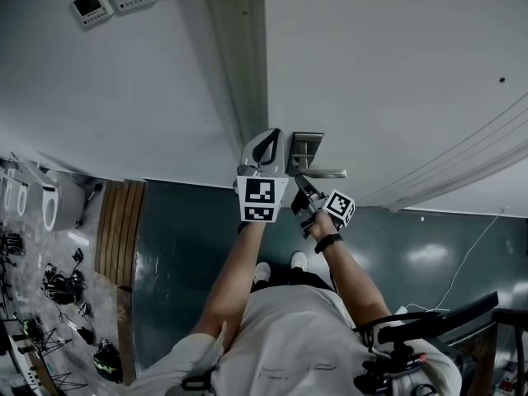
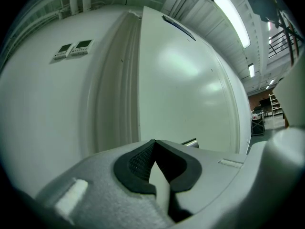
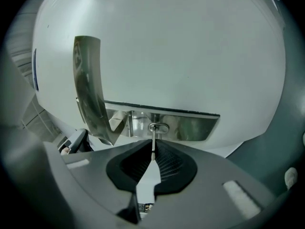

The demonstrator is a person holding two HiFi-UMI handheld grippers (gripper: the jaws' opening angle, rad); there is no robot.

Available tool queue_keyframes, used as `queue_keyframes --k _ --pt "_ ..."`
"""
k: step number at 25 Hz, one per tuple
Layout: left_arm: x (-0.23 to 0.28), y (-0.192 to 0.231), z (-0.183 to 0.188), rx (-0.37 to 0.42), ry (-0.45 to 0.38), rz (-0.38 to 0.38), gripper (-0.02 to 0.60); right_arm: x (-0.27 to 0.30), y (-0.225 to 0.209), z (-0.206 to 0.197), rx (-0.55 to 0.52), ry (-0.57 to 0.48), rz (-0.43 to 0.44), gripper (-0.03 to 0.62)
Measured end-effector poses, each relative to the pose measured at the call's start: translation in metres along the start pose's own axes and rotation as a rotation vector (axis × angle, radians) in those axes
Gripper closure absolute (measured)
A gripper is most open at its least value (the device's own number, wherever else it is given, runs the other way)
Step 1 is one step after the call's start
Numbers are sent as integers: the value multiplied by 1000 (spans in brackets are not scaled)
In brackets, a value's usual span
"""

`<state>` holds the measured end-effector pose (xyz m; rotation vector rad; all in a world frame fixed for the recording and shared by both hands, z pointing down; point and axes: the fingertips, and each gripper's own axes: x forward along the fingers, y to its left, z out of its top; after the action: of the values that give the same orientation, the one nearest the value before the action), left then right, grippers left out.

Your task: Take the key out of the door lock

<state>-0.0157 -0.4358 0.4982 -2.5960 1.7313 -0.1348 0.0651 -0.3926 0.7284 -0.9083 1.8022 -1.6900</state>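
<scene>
Right hand-held gripper clamps key, its shaft pointing straight into door lock

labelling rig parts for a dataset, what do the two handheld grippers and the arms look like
Both the left gripper and right gripper have grey moulded bodies, black ribbed pads, and a white cube with black square markers. Bare forearms, black wristband on the right, pale shirt.

We've got the white door carrying a steel lock plate just beyond the right gripper fingers; handle up-left of them, key btwn them, in the plate.
</scene>
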Motion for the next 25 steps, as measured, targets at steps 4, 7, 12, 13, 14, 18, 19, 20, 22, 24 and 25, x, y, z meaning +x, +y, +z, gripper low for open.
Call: queue_keyframes --k 4,7,12,13,14,18,19,20,22,24,25 --pt "1 0 -1 1 8 8 581 -2 0 1 0 5 -18 571" --pt "2 0 -1 4 16 -10 581 -1 0 2 24 -4 -1 571" --pt "5 0 -2 -7 20 -25 581 1 -3 5 122 -21 61 572" --pt "5 0 -1 -12 19 -25 581 1 -2 5 118 -16 64 572" --pt "5 0 -1 -17 19 -26 581 -1 -2 3 96 -6 62 572" --pt "3 -1 -1 -36 19 -23 581 -36 -10 -28 24 50 50 571" --pt "2 -2 -1 -36 21 -25 581 -48 -15 -38 20 64 43 571" --pt "2 -3 -1 -35 22 -30 581 -59 -18 -46 14 74 38 571" --pt "-1 -8 -3 -32 22 -44 581 -79 -19 -55 -34 85 28 571" --pt "-7 -13 -7 -39 24 -59 581 -91 -8 -52 -122 77 15 571" --pt "-10 -16 -10 -46 27 -67 581 -96 1 -47 -176 62 11 571"
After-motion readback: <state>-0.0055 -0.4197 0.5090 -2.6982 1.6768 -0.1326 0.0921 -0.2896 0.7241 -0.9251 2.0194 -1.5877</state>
